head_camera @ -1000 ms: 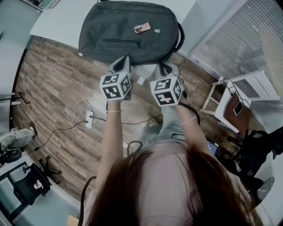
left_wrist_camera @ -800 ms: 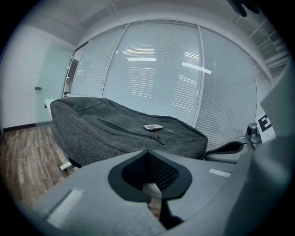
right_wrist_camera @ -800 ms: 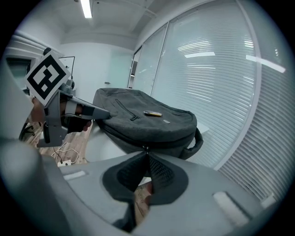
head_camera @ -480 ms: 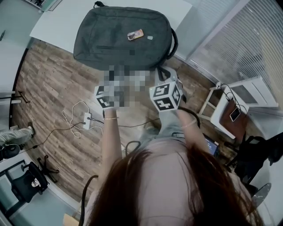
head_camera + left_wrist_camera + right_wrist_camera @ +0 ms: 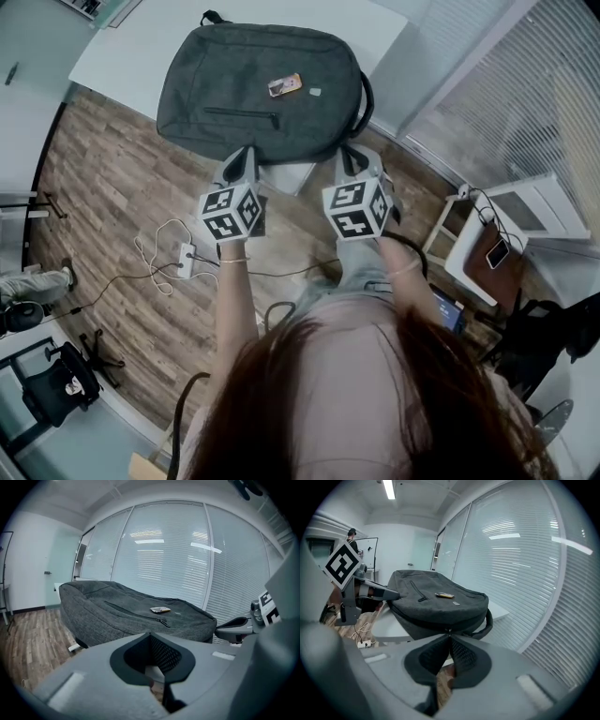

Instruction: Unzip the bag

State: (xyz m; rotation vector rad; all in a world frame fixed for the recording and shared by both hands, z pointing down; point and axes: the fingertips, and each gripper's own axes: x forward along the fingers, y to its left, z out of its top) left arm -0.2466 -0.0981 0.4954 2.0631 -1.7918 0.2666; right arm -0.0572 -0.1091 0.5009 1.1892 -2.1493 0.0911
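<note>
Left to right: the left hand-held gripper (image 5: 246, 153), jaws pressed together on nothing, hovers near the bag (image 5: 258, 80). The bag lies flat on the table (image 5: 131, 47), directly ahead of both tools and front face up, which keeps its zips within reach. A pocket zip (image 5: 136, 612) crosses that face ahead of the left hand-held gripper, with its pull at the end nearer the right one. A small card (image 5: 285, 85) rests beyond it. The right hand-held gripper (image 5: 349, 155), likewise closed and empty, points at the bag's near side, just beside the carry handle (image 5: 364, 94). Both look held low and shut as a ready stance before a zip is chosen, and unzipping appears not yet begun. A glint on the side seam (image 5: 430, 625), just ahead of the right tips, may be the main zip's pull, but it is too small to tell. From above, the two tools cover part of the bag's near edge, and the person's head blocks the floor behind them.
</note>
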